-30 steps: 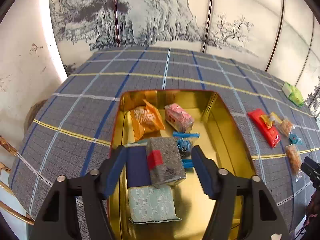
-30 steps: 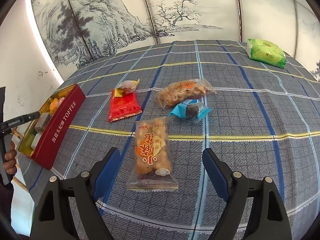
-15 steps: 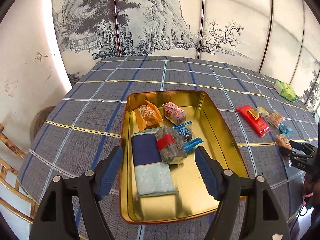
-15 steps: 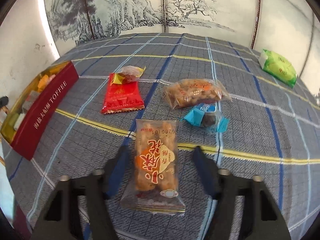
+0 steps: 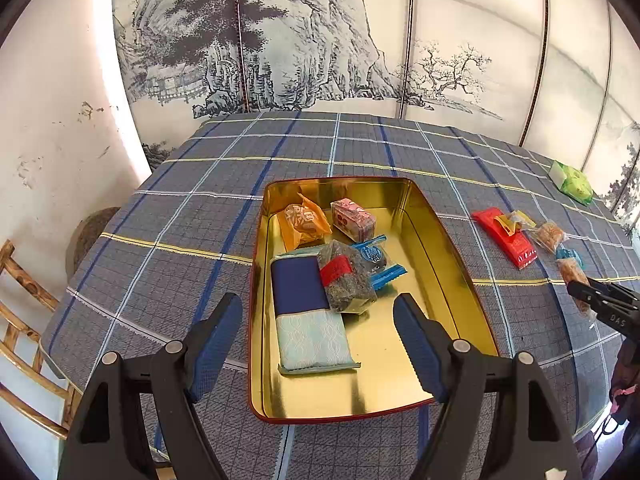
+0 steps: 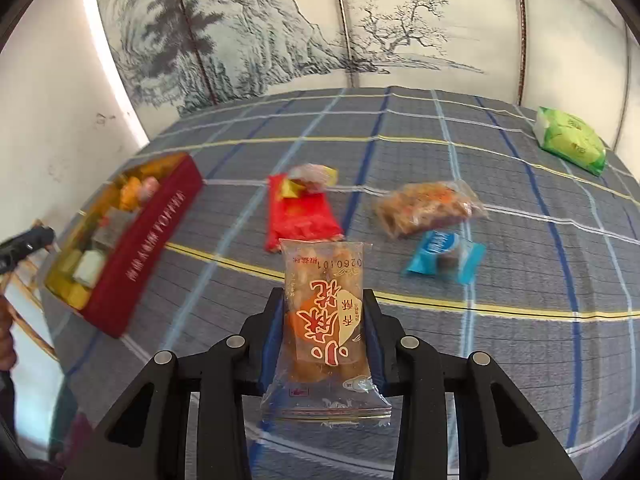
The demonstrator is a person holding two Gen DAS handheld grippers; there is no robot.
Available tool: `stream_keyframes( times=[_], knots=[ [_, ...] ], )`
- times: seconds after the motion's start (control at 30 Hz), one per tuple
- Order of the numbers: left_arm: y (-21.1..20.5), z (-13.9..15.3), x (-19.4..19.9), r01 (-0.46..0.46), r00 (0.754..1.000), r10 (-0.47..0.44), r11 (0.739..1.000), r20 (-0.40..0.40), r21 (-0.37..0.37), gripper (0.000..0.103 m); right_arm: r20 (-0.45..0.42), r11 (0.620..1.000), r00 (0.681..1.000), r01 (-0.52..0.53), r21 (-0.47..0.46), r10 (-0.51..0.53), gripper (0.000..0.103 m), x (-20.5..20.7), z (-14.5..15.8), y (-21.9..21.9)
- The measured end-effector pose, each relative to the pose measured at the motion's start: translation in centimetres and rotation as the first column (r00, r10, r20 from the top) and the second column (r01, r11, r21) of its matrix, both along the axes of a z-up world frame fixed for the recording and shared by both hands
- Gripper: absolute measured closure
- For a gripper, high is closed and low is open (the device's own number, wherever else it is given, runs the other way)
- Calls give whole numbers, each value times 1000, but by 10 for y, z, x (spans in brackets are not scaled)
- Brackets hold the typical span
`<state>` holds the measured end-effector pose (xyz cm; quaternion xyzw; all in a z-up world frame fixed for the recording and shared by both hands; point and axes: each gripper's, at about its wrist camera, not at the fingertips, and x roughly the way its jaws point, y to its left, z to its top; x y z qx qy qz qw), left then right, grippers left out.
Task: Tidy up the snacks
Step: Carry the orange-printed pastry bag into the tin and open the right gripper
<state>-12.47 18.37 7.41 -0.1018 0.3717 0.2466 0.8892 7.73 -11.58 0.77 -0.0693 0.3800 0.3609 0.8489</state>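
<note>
Gold inside and red outside, the tin (image 5: 436, 240) is my landmark: my left gripper (image 5: 316, 344) hangs over its near end with jaws wide and empty, and well to its right my right gripper (image 6: 325, 336) is clamped on the clear fried-snack packet (image 6: 324, 320), which I should carry level, since the film looks slippery. The grey plaid cloth (image 6: 500, 344) spreads right of the tin, a painted screen (image 6: 280, 32) behind.

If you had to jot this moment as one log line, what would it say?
right claw: shut on clear snack packet | left claw: open, empty, above gold tin | red packet, blue candy, green bag: on tablecloth
</note>
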Motion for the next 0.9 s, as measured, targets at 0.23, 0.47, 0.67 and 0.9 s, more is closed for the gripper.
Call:
stream_keyframes(
  times=[0.23,0.47,0.67,0.9],
  knots=[
    [3,0,-4,-18,1000,18,1000,5,-6,27,-30,988,994,-99,116,103,65,-19,35,31],
    [6,2,-9,-36,999,36,999,11,11,25,-66,955,971,-213,208,231,65,-33,60,89],
    [7,4,-13,-50,999,50,998,16,40,23,-76,935,950,-281,217,303,65,-41,67,140],
    [8,3,-13,-54,998,53,997,13,58,21,-98,935,940,-305,178,326,65,-34,56,188]
  ],
)
